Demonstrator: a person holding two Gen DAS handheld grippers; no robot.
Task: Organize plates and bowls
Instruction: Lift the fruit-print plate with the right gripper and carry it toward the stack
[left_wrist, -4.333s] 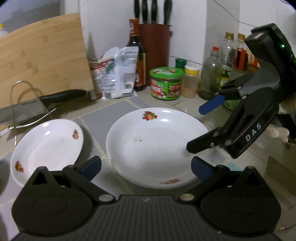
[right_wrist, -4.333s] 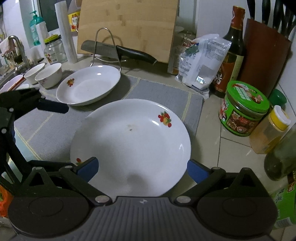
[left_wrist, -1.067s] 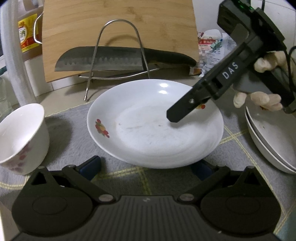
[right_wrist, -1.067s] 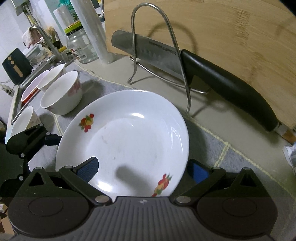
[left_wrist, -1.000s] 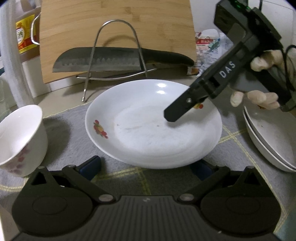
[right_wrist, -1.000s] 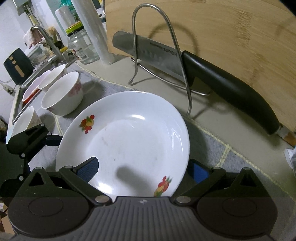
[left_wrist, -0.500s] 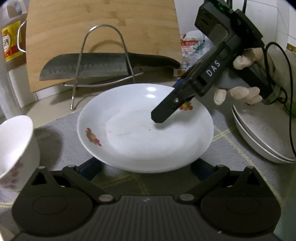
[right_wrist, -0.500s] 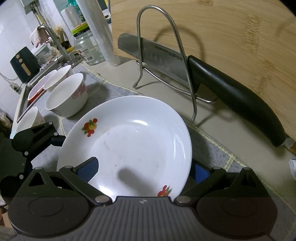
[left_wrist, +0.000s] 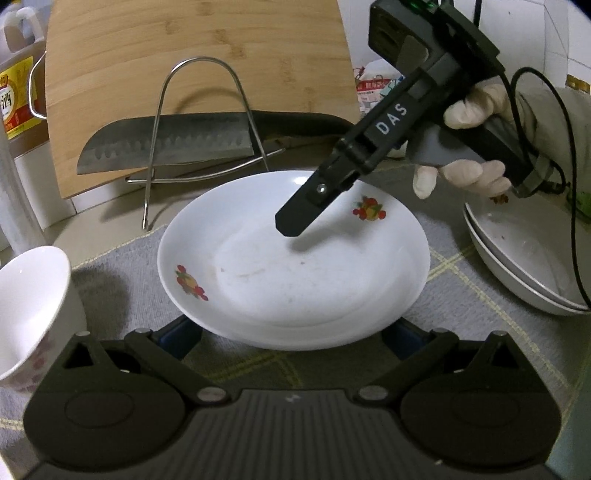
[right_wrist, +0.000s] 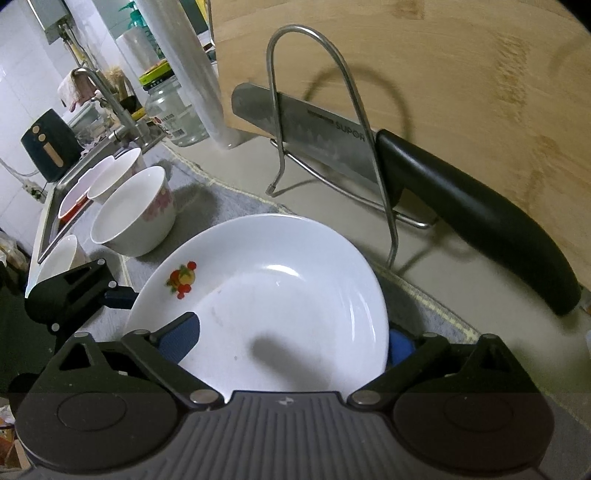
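plate (right_wrist: 280, 295): rim between right gripper (right_wrist: 291, 341) fingers, spread wide, not clamped | left gripper (left_wrist: 291, 332): spread wide, plate just ahead

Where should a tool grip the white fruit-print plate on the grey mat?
Grip the white fruit-print plate at its thin upturned rim, one finger above and one beneath, coming in low from its open near side; the wire rack and knife crowd the far side.
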